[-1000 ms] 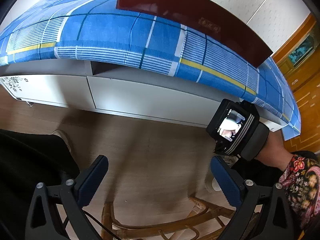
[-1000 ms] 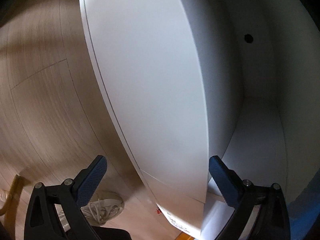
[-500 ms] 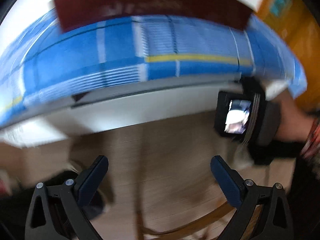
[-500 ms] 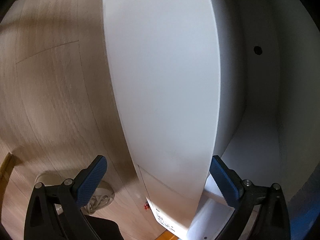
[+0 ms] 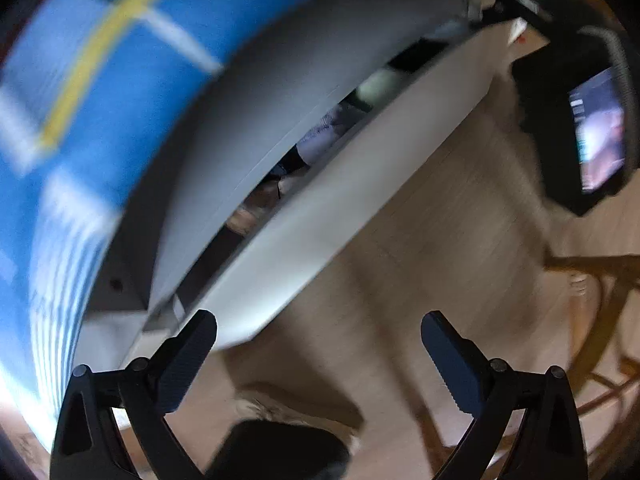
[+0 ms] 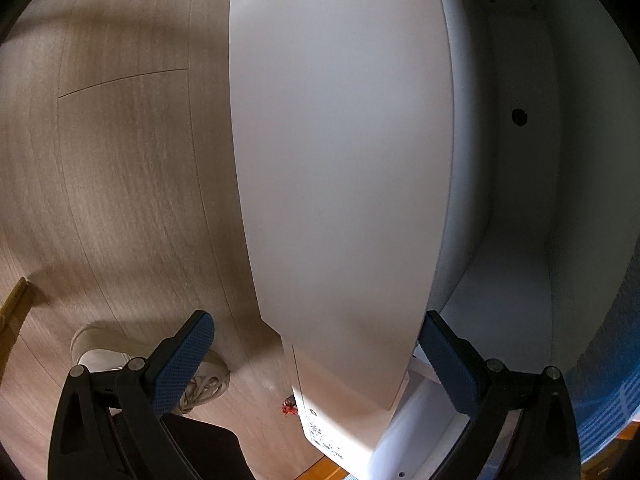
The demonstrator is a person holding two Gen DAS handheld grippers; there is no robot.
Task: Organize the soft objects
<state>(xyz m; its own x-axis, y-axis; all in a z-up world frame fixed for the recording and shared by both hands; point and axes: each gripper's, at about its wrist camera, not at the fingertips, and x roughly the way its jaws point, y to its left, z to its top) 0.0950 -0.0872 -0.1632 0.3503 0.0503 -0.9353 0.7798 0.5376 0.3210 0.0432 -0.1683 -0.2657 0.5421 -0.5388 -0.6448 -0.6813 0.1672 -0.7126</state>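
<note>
A: Though the left view is smeared with blur, where are the soft things?

B: In the drawer (image 5: 320, 216) under the bed (image 5: 100, 92). It is pulled out a little, and through the gap from ten toward one o'clock I make out bunched clothes (image 5: 324, 136), pale and striped, with something brownish lower down. The left tool (image 5: 318, 342) hangs spread wide with nothing between its pads, over the floor (image 5: 420, 240). At two o'clock is the right tool's body (image 5: 580, 120).

A: How would they handle?

B: Light and limp, I judge. They will sag and drag, not slip or break. Best to pinch a thick fold near the middle of one piece, so that it lifts as a bundle and does not snag on the drawer's rim.

A: And the right view?

B: The right tool (image 6: 318, 344) is also wide apart and gripping nothing. A white panel (image 6: 340, 180) runs from twelve down to six between its pads; whether the pads touch it I cannot tell. At three o'clock is a bare white cavity (image 6: 516, 280). No clothes show here. A shoe (image 6: 100, 348) stands on the floor at seven.
</note>
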